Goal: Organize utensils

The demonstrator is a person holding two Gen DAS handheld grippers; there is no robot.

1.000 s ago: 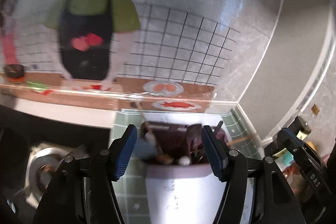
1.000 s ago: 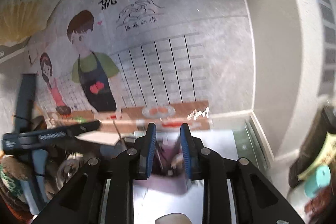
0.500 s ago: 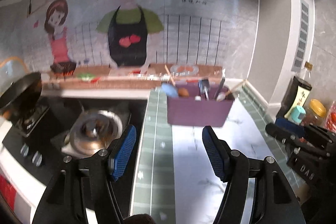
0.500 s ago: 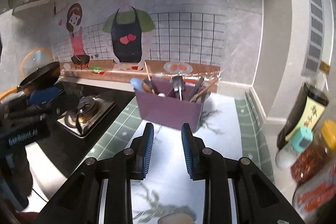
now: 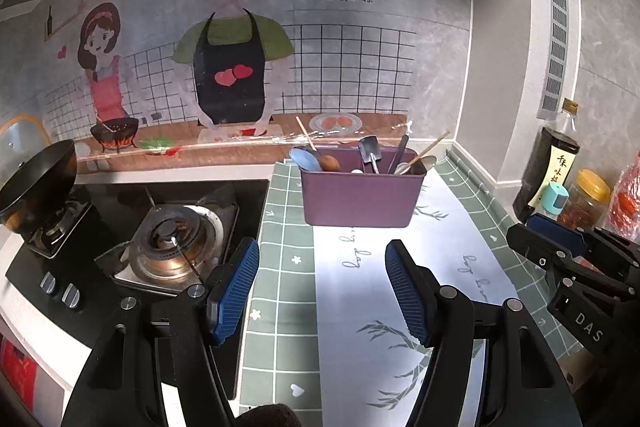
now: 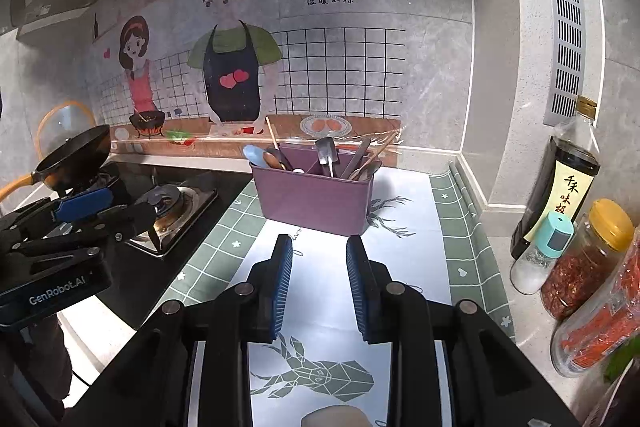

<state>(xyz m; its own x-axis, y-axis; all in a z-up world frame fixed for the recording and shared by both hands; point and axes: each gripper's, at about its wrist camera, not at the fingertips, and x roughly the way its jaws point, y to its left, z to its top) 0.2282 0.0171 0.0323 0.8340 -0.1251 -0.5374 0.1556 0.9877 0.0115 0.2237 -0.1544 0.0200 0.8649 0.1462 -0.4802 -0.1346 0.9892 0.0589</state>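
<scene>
Now I hold both grippers empty, left gripper [image 5: 322,291] wide open, right gripper [image 6: 319,285] narrower (roughly equally near), facing the purple caddy [image 5: 360,197] of upright utensils [image 5: 374,157] straight ahead near the counter's back edge.

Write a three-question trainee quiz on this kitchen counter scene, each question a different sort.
1. True or false: the left gripper holds a spoon.
2. Multiple choice: the purple utensil bin stands on (A) the gas burner, (B) the patterned counter mat, (C) the wok.
3. Fill in: the salt shaker by the soy sauce bottle has a ____ cap.

Key: 1 false, both the left gripper and the right gripper are open and hold nothing; 2 B; 3 teal.
</scene>
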